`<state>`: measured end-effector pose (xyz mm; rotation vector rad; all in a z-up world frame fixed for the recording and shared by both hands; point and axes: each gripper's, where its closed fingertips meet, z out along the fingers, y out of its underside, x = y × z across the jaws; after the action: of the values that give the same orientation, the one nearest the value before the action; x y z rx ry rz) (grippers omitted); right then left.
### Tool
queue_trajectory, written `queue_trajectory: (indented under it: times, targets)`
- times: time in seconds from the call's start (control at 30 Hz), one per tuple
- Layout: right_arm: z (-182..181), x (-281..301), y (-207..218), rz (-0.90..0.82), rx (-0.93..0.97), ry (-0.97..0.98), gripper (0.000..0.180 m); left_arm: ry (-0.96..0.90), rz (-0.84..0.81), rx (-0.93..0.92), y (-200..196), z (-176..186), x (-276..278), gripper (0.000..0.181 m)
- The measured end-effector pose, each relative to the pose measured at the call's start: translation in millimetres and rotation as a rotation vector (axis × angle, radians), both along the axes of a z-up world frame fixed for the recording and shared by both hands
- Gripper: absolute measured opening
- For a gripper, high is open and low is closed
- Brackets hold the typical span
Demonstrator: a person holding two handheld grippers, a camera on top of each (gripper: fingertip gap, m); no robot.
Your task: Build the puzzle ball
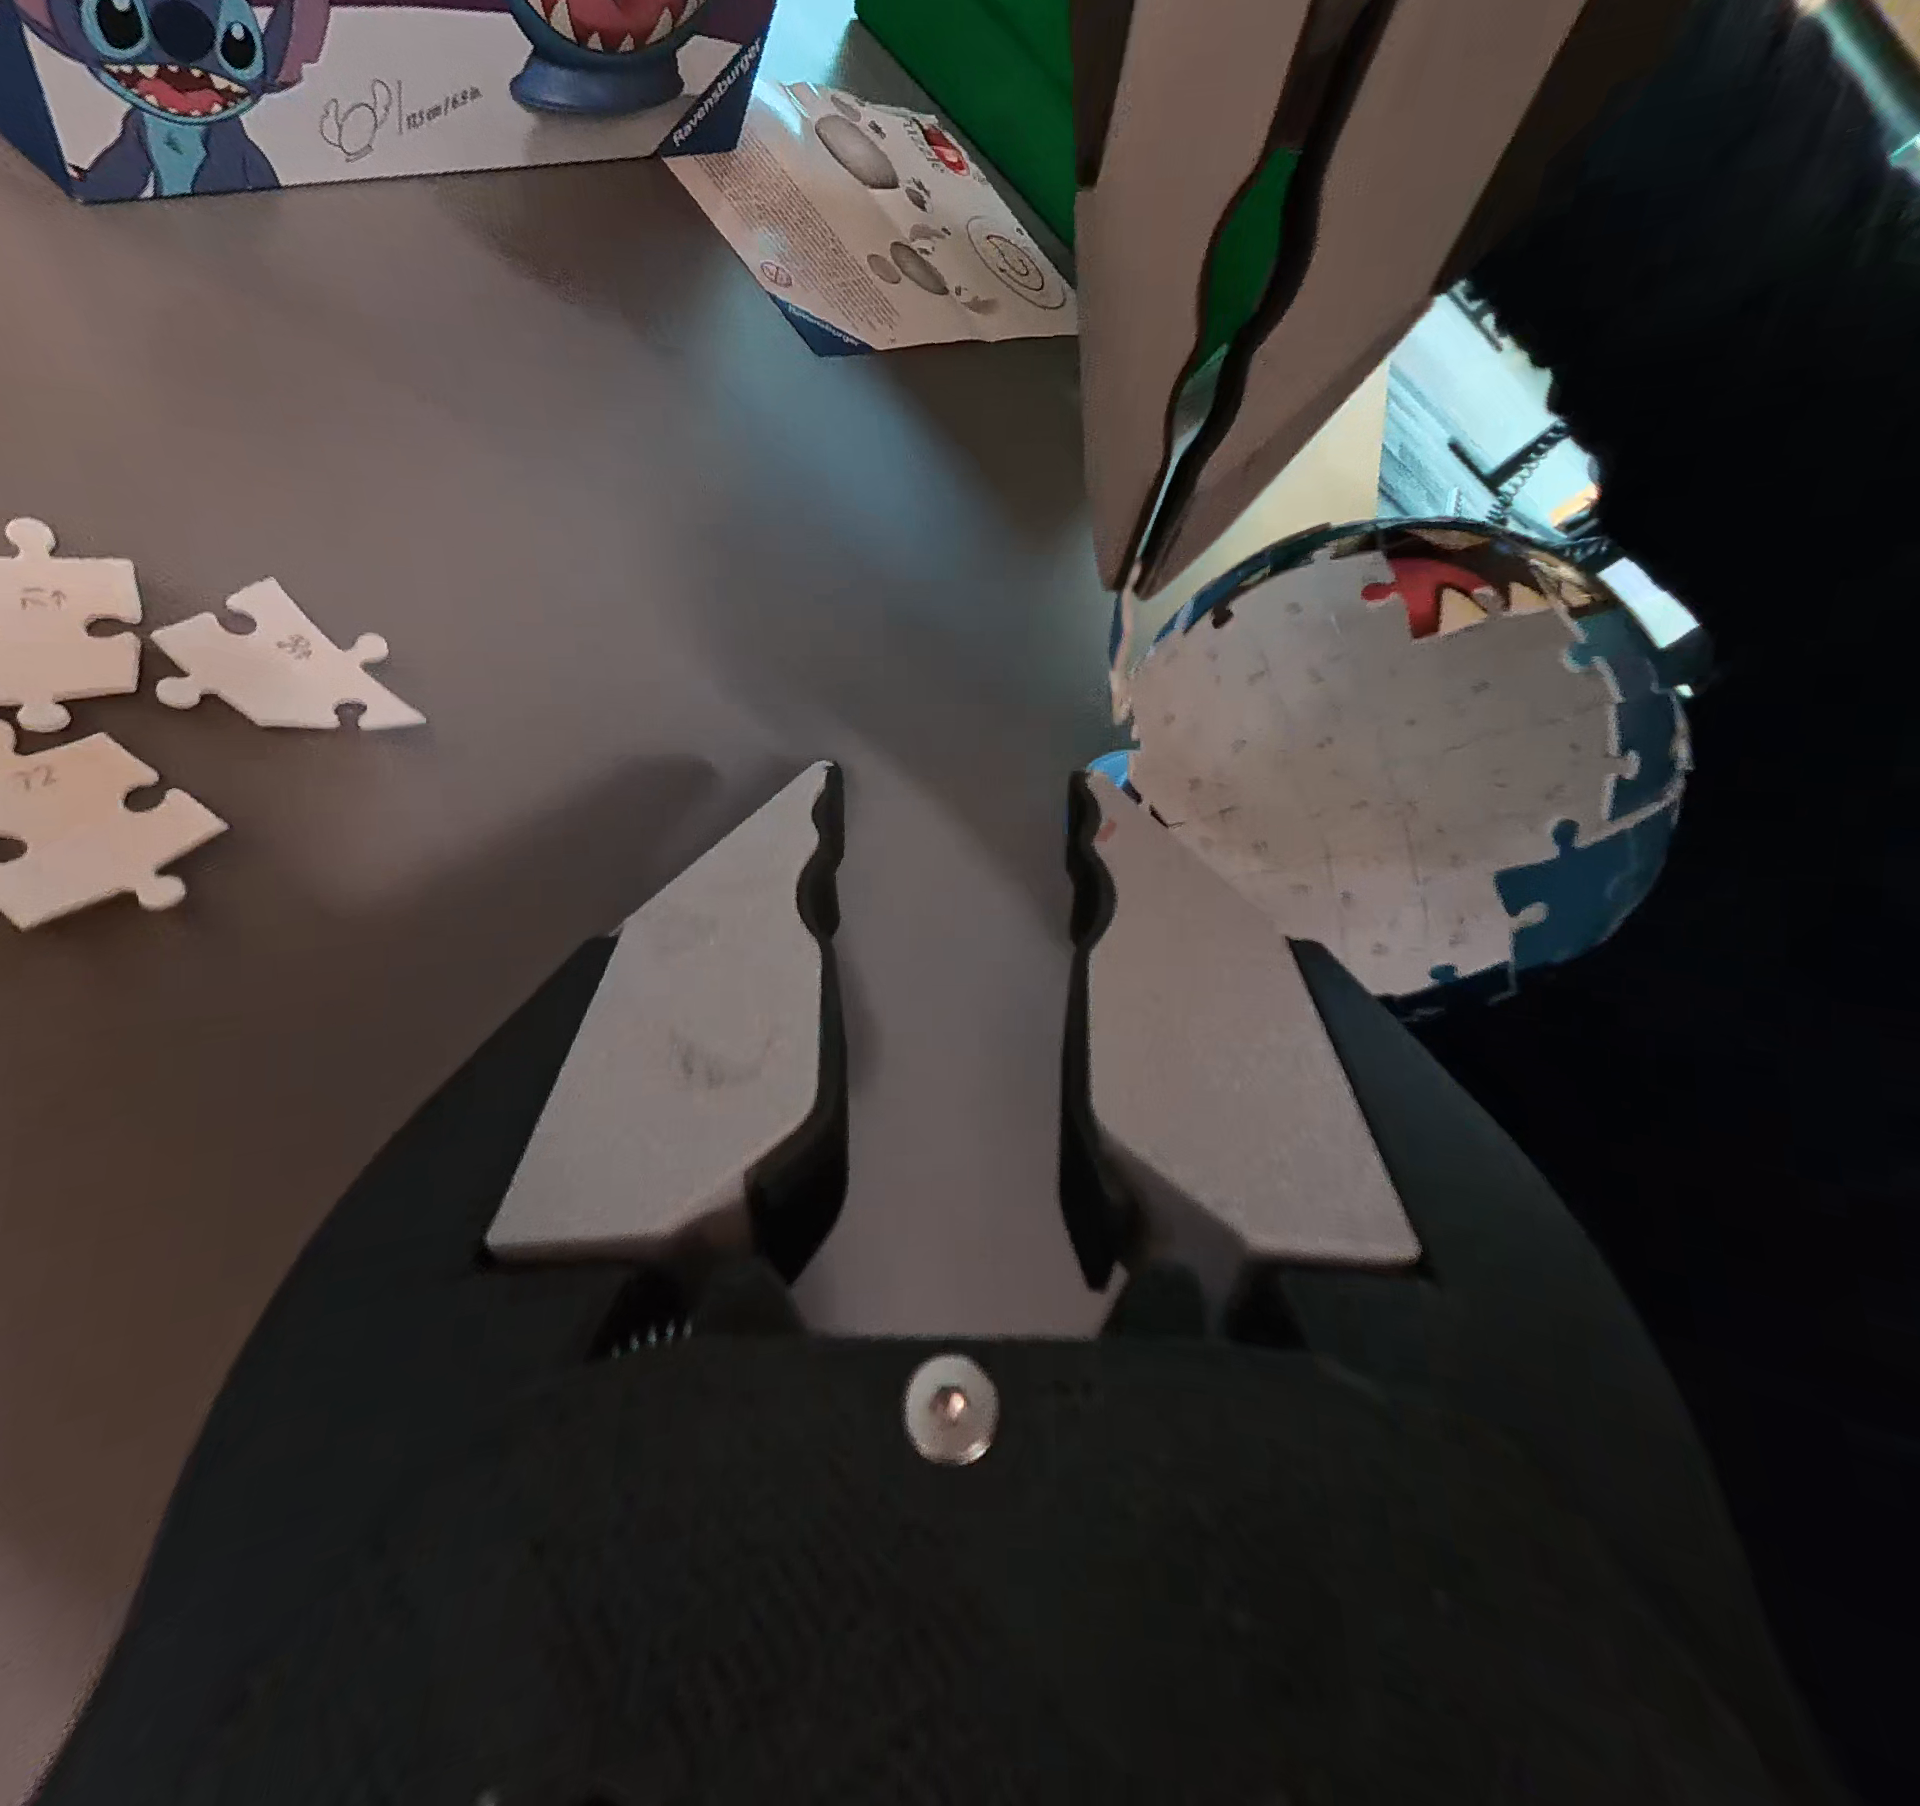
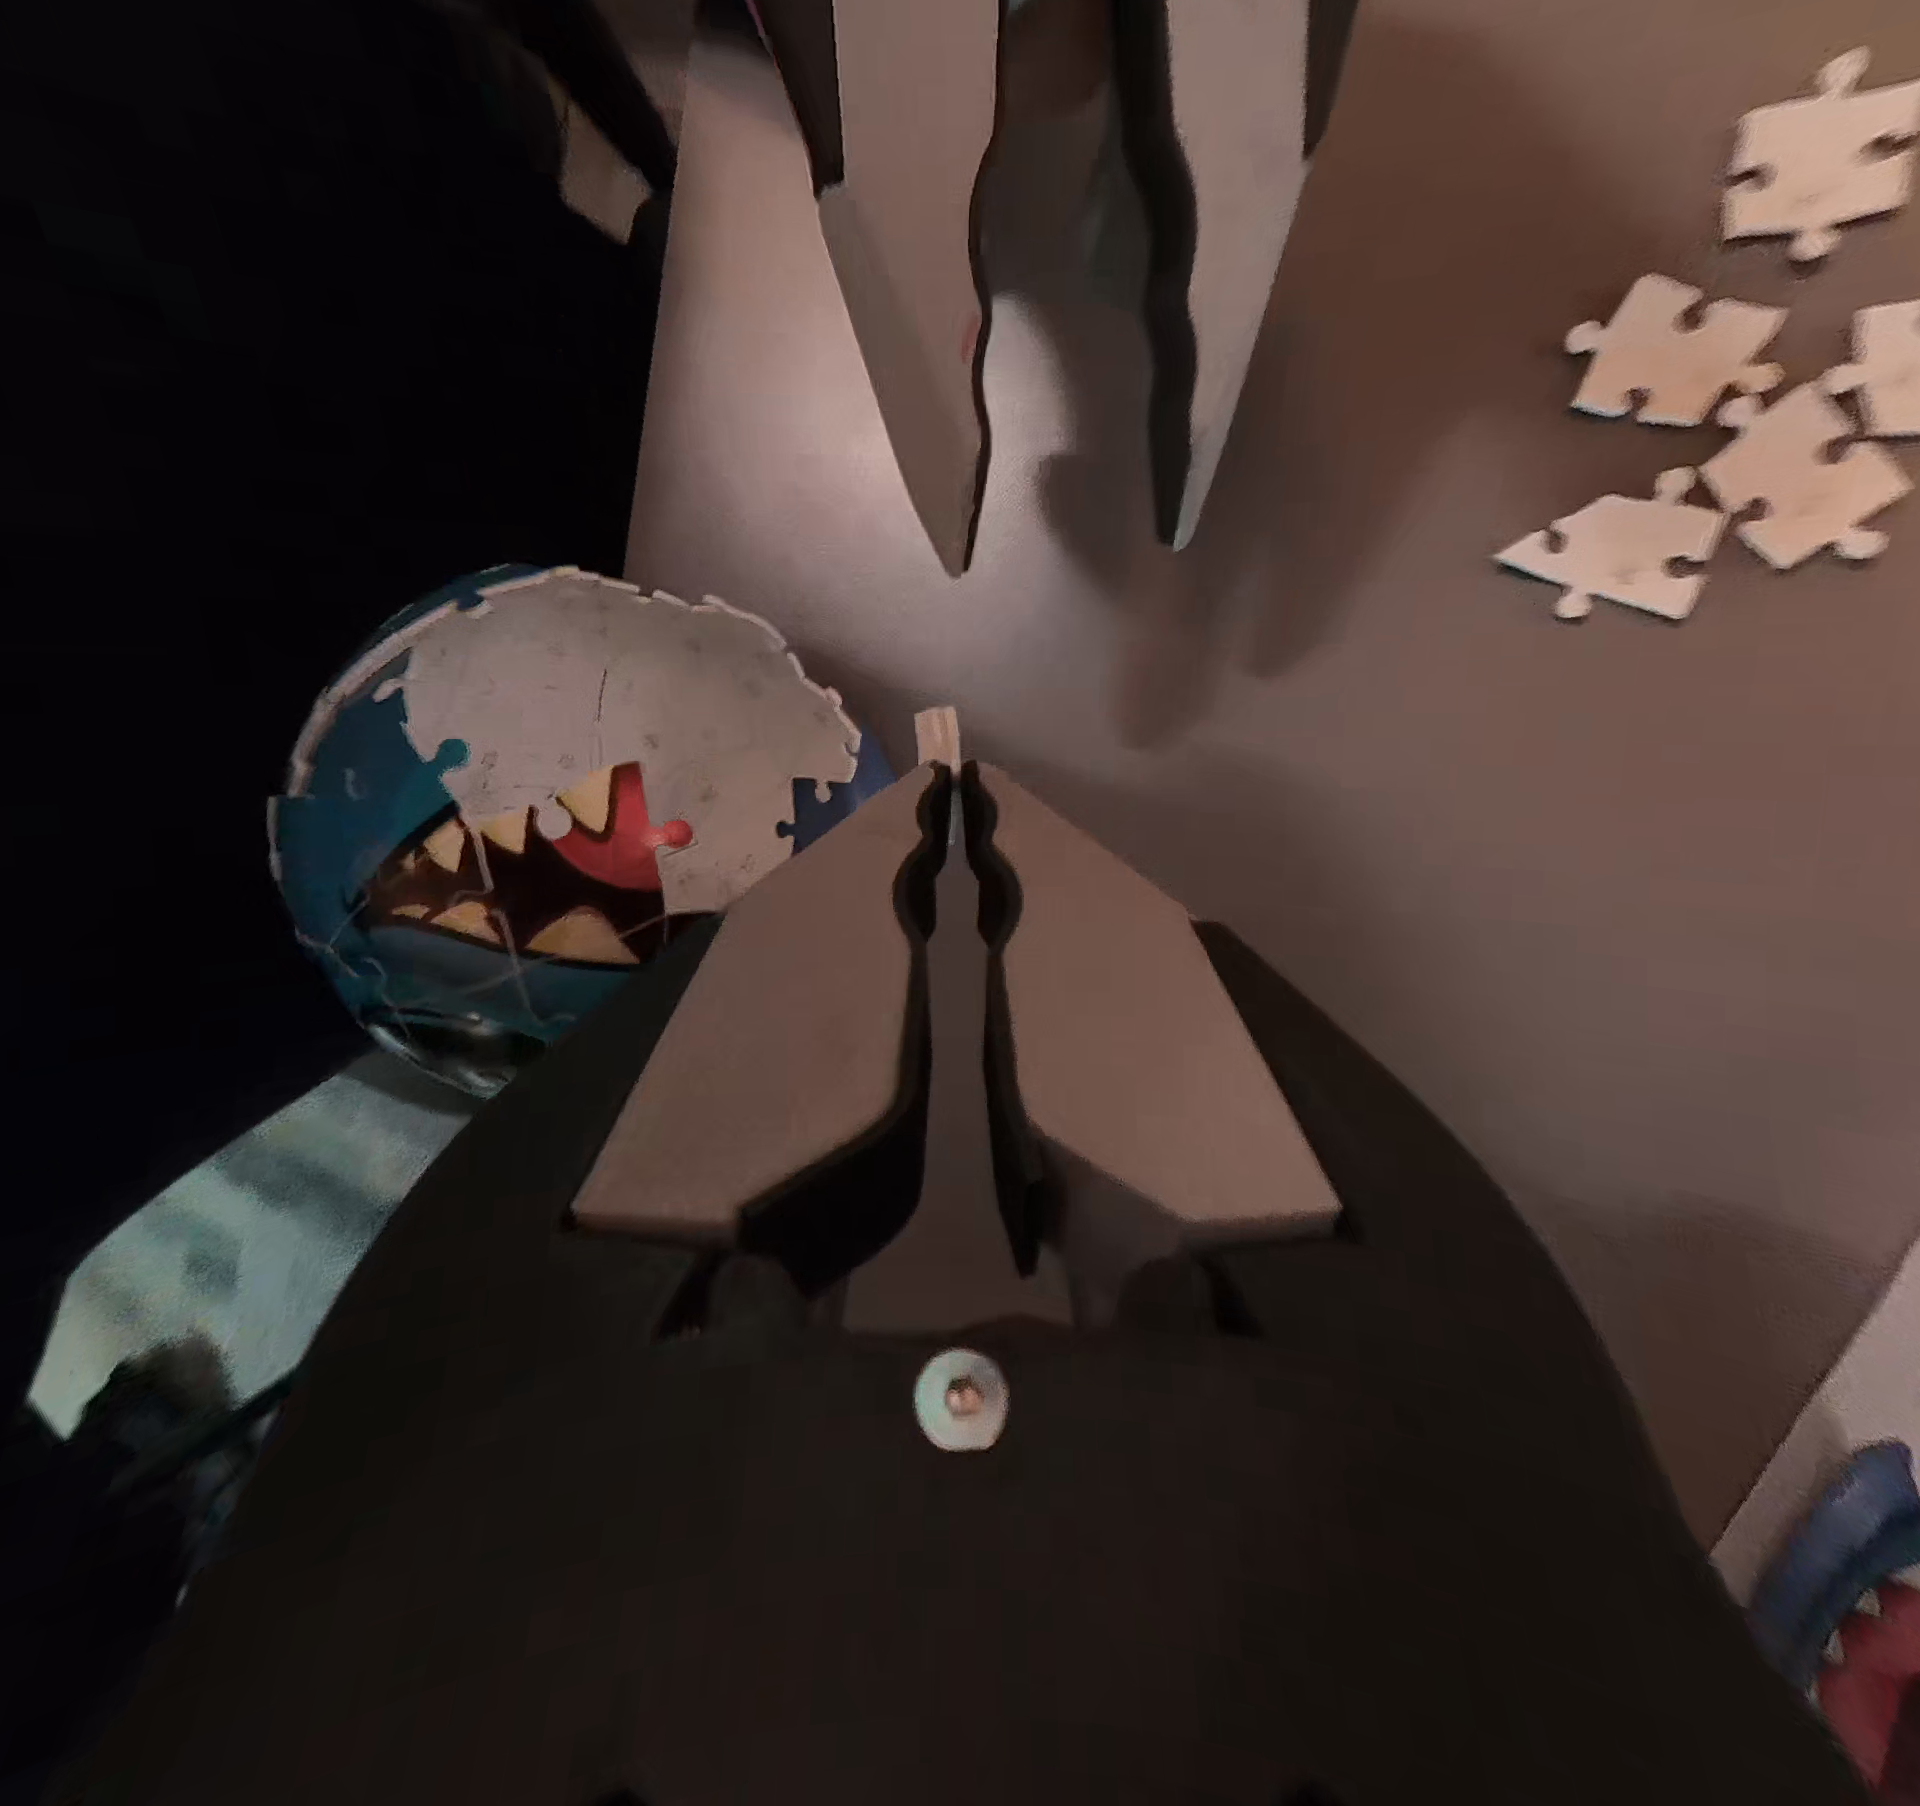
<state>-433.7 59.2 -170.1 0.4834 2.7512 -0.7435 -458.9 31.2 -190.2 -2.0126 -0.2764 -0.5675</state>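
Right wrist view had your right hand-held gripper pinched on a thin puzzle piece: light, stiff, grab it by the edge. Half-built puzzle ball sat at the tabletop edge, a fragile shell. Left view alone showed the box; left hand-held gripper gaped, empty.

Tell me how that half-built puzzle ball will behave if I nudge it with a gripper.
The puzzle ball is round, so it will probably roll. It is an open hollow shell, likely light. Its jagged unfinished rim suggests pieces could pop loose under pressure.
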Motion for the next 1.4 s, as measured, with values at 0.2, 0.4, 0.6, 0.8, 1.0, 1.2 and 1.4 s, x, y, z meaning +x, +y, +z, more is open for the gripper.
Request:
queue_trajectory:
  times: [0.2, 0.4, 0.6, 0.8, 1.0, 1.2, 1.4]
  targets:
    - [-23.9, 16.6, -11.7, 0.125, 0.11, -0.182, 0.0, 0.0, 0.027, -0.006, -8.6, -4.6, 3.8, 0.041]
    - [-35.4, 25.6, -15.0, 0.172, 0.143, -0.262, 0.0, -0.045, 0.044, 0.023, -10.5, -6.4, 6.5, 0.04]
    - [-32.5, 21.1, -16.3, 0.191, 0.131, -0.252, 0.0, -0.065, 0.014, 0.022, -3.5, -8.3, 11.9, 0.039]
    - [-24.0, 6.2, -14.6, 0.164, 0.07, -0.221, 0.0, -0.078, -0.003, 0.074, 4.0, 0.2, 14.8, 0.035]
    - [-13.9, 2.3, -20.6, 0.142, 0.015, -0.145, 0.0, -0.128, -0.056, 0.08, 11.5, 2.6, 20.4, 0.033]
    - [-10.4, -0.7, -23.6, 0.102, -0.005, -0.078, 0.0, -0.056, -0.098, 0.098, 18.2, 5.1, 32.3, 0.0]
    - [7.0, -21.1, -8.2, -0.129, -0.05, 0.057, 0.01, -0.008, -0.022, 0.121, 9.5, 11.5, 18.1, 0.0]
